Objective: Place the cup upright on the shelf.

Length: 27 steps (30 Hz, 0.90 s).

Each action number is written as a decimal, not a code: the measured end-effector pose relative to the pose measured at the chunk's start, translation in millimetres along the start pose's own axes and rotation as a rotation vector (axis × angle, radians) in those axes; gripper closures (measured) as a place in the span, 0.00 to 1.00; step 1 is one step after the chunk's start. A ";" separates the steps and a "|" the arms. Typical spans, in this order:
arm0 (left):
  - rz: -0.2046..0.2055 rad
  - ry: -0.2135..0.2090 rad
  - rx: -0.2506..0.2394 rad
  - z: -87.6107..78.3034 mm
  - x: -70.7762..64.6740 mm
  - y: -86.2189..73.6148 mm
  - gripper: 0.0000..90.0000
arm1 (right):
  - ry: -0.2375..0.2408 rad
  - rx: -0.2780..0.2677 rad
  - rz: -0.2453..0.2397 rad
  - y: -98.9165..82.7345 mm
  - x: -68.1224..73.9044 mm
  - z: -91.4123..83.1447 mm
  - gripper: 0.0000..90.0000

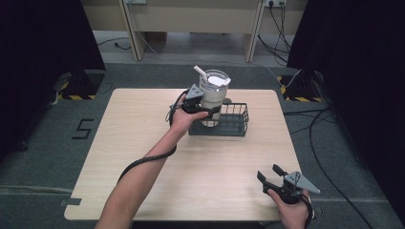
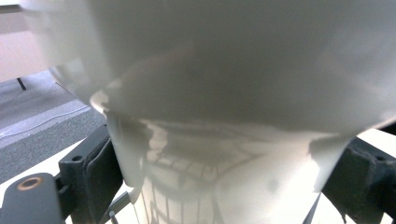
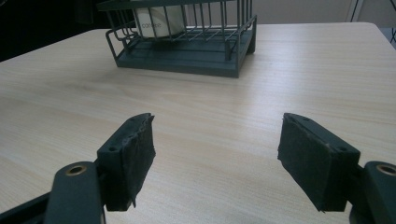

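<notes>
Left gripper [image 1: 210, 111] jaws pinching cup [image 1: 213, 98] upright in wire basket [image 1: 235, 125] near table [image 1: 143, 143] far edge; right gripper [image 1: 271, 175] jaws spread near front-right corner.

— What sort of room am I working in here?

— A lab set up for recording, I'd say. My desk [image 1: 143, 143] stands alone on grey carpet [image 1: 43, 143], black curtains [image 1: 43, 38] hang on both sides, cables [image 1: 325, 143] trail across the floor, and yellow-black hazard tape [image 1: 76, 97] marks the stand feet.
</notes>
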<state>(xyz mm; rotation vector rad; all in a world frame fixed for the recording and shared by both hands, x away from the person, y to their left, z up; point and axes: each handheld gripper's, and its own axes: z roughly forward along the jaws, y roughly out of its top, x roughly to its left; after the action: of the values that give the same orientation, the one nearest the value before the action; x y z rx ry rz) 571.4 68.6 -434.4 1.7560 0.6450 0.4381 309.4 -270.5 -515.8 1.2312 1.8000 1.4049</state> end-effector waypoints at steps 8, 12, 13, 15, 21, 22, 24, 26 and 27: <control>-0.001 -0.010 -0.027 -2.7 -0.3 -6.4 0.10 | 0.000 0.006 -0.008 0.1 1.1 0.0 0.30; -0.016 -0.001 -0.039 -3.1 -1.5 -8.8 0.10 | 0.000 0.006 -0.009 0.1 1.4 0.4 0.30; -0.017 -0.001 -0.040 -3.2 -1.6 -9.2 0.10 | 0.000 0.006 -0.009 0.1 1.4 0.3 0.30; -0.016 0.003 -0.042 -3.5 -2.4 -9.6 0.10 | 0.001 0.005 -0.007 0.0 1.0 -0.1 0.30; -0.009 0.013 -0.041 -7.7 -4.0 -9.3 0.10 | 0.001 0.005 -0.007 0.0 0.7 -0.2 0.30; -0.005 0.013 -0.040 -8.9 -4.1 -9.2 0.10 | 0.001 0.005 -0.007 0.0 0.7 -0.2 0.30; -0.010 0.011 -0.042 -11.0 -4.1 -9.6 0.10 | 0.002 0.005 -0.007 0.0 0.8 -0.1 0.30; -0.015 0.011 -0.043 -12.9 -4.3 -10.1 0.10 | 0.002 0.007 -0.009 0.1 1.1 0.0 0.30; -0.017 0.011 -0.043 -13.8 -4.3 -10.5 0.10 | 0.001 0.006 -0.009 0.0 1.5 0.2 0.30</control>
<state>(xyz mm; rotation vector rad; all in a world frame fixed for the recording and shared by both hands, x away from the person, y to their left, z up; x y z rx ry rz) 557.8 78.3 -440.5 1.7075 0.6530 0.4471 308.9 -269.1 -515.7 1.2239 1.8102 1.3963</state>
